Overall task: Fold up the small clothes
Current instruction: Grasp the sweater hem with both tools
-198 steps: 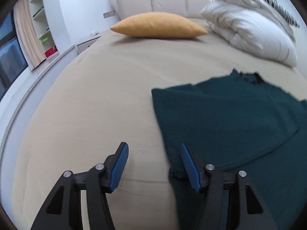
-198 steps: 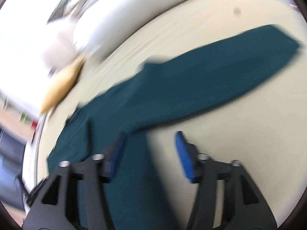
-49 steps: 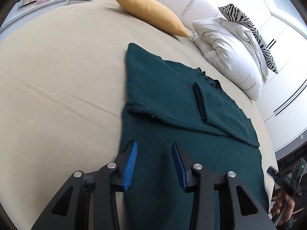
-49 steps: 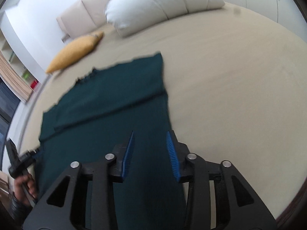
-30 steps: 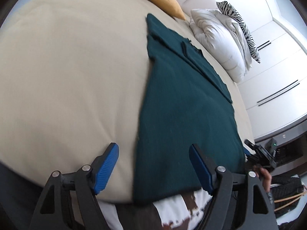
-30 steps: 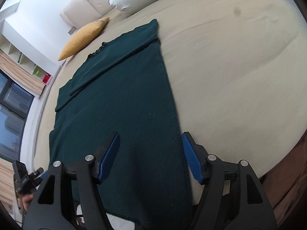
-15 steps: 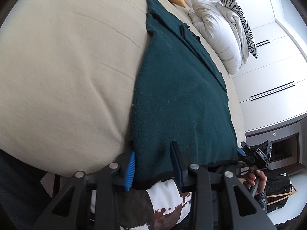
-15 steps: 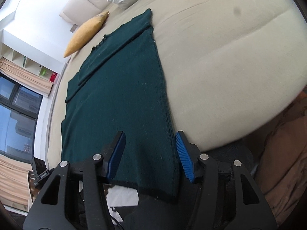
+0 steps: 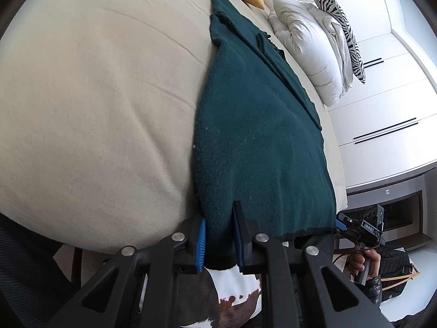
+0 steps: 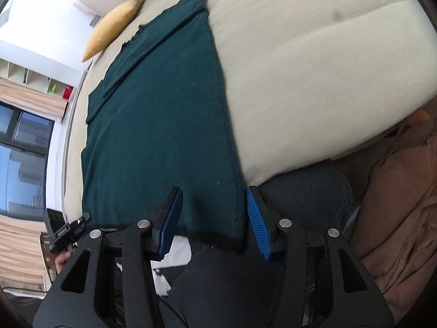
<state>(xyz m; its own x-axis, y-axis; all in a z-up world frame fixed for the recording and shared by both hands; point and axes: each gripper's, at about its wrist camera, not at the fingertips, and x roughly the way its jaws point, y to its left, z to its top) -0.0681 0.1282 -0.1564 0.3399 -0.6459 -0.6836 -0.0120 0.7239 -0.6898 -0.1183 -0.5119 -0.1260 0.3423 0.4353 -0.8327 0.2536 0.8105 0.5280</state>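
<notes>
Green knit top [image 9: 259, 125] lies flat on the bed [image 9: 95, 95], hem over the edge. Your left gripper [image 9: 218, 242] has just pinched its corner; your right gripper [image 10: 213, 218], closing, straddles the other corner ungripped. Lift now and that side sags.

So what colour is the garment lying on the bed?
Dark teal green, with a darker trim along its near hem; the garment shows best in the left wrist view.
</notes>
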